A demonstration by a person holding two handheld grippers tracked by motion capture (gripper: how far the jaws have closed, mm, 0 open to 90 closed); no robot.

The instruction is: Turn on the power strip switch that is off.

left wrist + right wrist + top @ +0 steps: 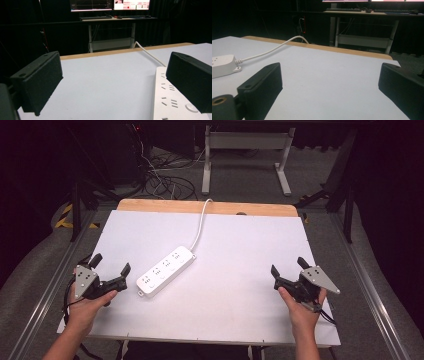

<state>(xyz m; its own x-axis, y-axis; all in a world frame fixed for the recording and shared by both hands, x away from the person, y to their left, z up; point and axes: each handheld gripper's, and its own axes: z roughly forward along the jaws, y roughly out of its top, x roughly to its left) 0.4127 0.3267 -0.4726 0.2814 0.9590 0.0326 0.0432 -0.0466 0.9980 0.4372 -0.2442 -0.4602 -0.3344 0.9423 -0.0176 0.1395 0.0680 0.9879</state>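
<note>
A white power strip [165,270] lies slantwise on the white table [240,250], left of the middle. Its white cable [200,222] runs off over the far wooden edge. My left gripper [111,263] rests near the table's left front, just left of the strip, jaws wide open and empty. In the left gripper view the power strip [172,100] lies beside the right jaw, and the left gripper [112,87] has bare table between its fingers. My right gripper [287,266] is open at the right front, far from the strip. The right gripper [329,87] frames bare table, the power strip [223,65] at far left.
A wooden strip [207,207] borders the table's far edge. Beyond it stand a white desk frame [245,150] and tangled cables [165,182] on the floor. Metal rails [370,290] run along both sides of the table. Monitors [110,4] glow in the dark background.
</note>
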